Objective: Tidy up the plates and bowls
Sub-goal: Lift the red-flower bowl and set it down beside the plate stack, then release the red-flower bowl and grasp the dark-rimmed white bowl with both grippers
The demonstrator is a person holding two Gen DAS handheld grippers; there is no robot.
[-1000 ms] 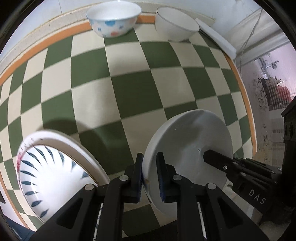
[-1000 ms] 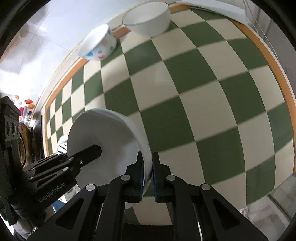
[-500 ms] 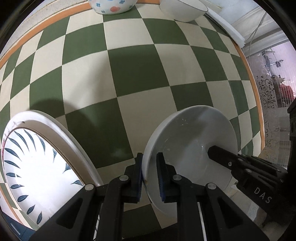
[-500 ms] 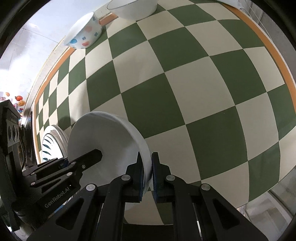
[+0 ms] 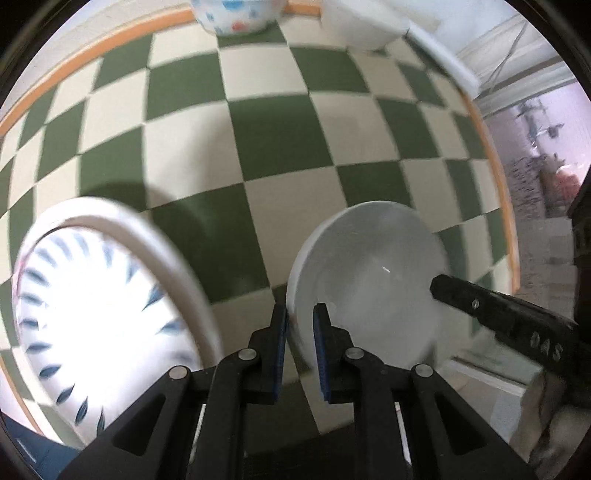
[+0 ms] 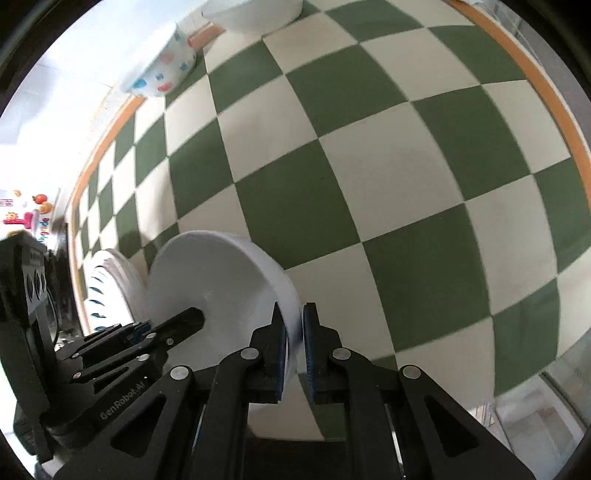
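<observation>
Both grippers hold one plain white plate [image 5: 369, 273] above the checkered table. My left gripper [image 5: 300, 325] is shut on its left rim. My right gripper [image 6: 293, 325] is shut on its right rim, and the same plate shows in the right wrist view [image 6: 218, 280]. A larger plate with blue leaf marks [image 5: 96, 310] lies on the table at the left; it also shows in the right wrist view [image 6: 107, 291]. A spotted bowl [image 5: 236, 14] and a plain white bowl [image 5: 365, 26] stand at the far edge.
The green and cream checkered table [image 5: 266, 140] has an orange border [image 5: 498, 192]. The right edge drops off beside a pale wall area. The spotted bowl [image 6: 162, 62] and the white bowl [image 6: 255, 14] show at the far edge in the right wrist view.
Both grippers have carried the white plate toward the left and back a little. The blue-patterned plate now fills more of the left wrist view. Both grips are unchanged.
</observation>
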